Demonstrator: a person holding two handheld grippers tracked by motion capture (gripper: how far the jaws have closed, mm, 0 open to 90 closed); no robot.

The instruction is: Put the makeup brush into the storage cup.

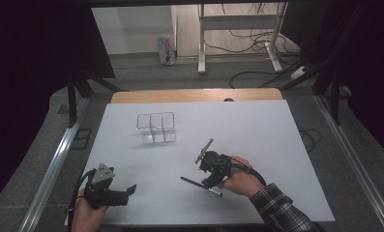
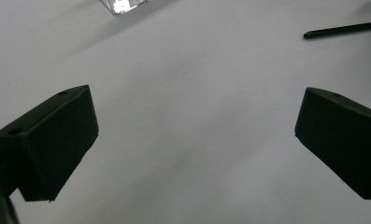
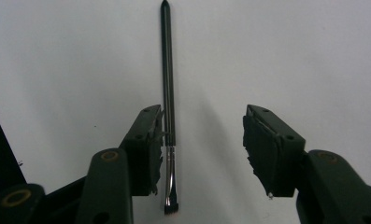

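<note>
White tabletop [image 1: 257,145], brush [image 3: 167,93] lying flat near my right gripper [image 3: 199,149]. Its long axis runs straight away between my jaws, bristles toward me, pointed handle end far. Slim black handle, silver ferrule, short dark bristle tip. Right jaws parted, left pad beside it, not clamped. Left gripper [image 2: 192,140] wide apart, holding nothing.

White table [image 1: 257,140] with clear compartment box [image 1: 155,127] and thin black brush [image 1: 201,186].

Slim black brush [image 3: 167,70] — flat on white table [image 1: 257,130].
</note>
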